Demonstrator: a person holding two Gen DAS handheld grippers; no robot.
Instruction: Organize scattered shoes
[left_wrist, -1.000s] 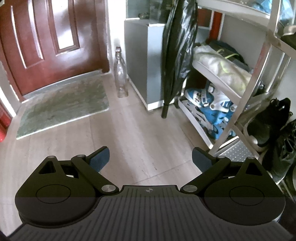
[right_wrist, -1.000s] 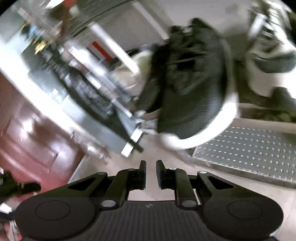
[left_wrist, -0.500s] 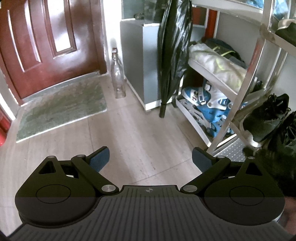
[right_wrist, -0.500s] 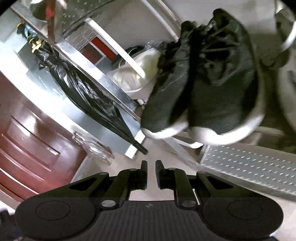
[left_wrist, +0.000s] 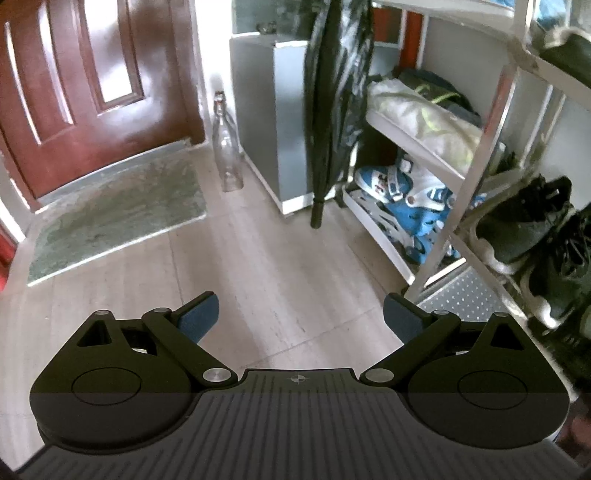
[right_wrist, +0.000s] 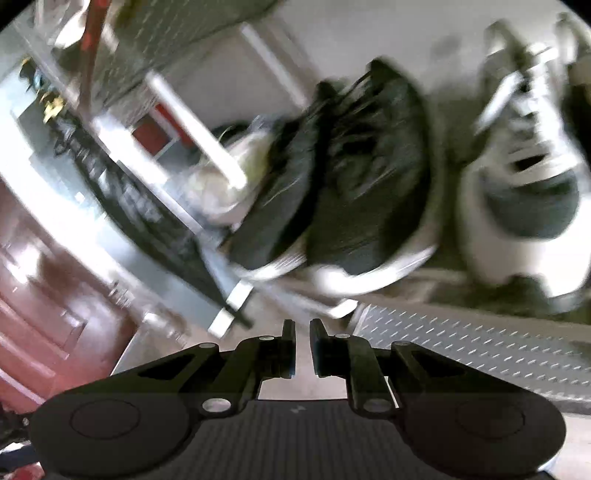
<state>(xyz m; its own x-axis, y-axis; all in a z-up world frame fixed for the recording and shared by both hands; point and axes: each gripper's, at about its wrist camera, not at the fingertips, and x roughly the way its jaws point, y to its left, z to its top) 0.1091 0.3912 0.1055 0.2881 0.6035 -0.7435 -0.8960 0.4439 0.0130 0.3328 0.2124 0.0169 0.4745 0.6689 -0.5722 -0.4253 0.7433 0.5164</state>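
From the left wrist, my left tool (left_wrist: 299, 317) hangs wide open over the bare floor (left_wrist: 258, 266), gripping nothing; a pair of black shoes (left_wrist: 532, 236) sits on the shoe rack (left_wrist: 476, 173) at the right. From the right wrist, blurred, my right tool (right_wrist: 302, 347) shows only a narrow gap, nothing between, facing the black shoes (right_wrist: 354, 199) beside a white shoe (right_wrist: 524, 184).

Entryway: red-brown panelled door (left_wrist: 88, 92), glazed slot lit by daylight. Green mat (left_wrist: 118, 214) before it on pale tiled floor (left_wrist: 266, 266). Grey cabinet (left_wrist: 269, 122) against wall; white metal rack (left_wrist: 480, 147) at right. Right-wrist view blurred, probably same corner.
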